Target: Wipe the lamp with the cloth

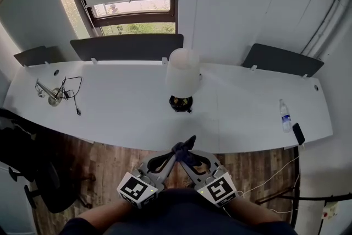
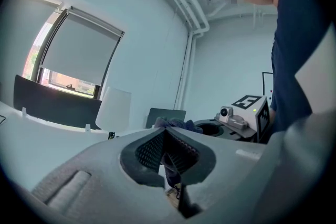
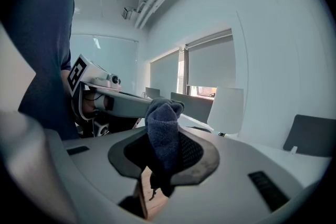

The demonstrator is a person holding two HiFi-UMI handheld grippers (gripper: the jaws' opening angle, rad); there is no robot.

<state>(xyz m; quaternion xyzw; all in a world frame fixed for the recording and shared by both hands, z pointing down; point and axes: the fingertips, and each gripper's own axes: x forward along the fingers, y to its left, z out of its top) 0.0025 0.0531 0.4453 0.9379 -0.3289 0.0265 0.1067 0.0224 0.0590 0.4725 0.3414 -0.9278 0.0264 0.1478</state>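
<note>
The lamp [image 1: 182, 71] has a white shade and a dark base [image 1: 181, 103] and stands mid-desk on the white desk [image 1: 126, 113]. A dark blue cloth [image 1: 185, 146] is bunched just off the desk's front edge, below the lamp. Both grippers meet on it with crossed tips. My left gripper [image 1: 178, 153] comes from the lower left, my right gripper [image 1: 186, 153] from the lower right. In the right gripper view the cloth [image 3: 163, 123] is pinched in the shut jaws of my right gripper [image 3: 164, 131]. In the left gripper view my left gripper [image 2: 167, 136] is shut, with cloth [image 2: 176, 124] at its tip and the lamp [image 2: 113, 107] beyond.
A water bottle [image 1: 285, 116] and a dark phone [image 1: 298, 133] lie at the desk's right end. A metal object with a black cable [image 1: 55, 93] is at the left end. Dark panels [image 1: 126, 47] line the desk's back edge. A black chair [image 1: 38, 179] stands left, on the wooden floor.
</note>
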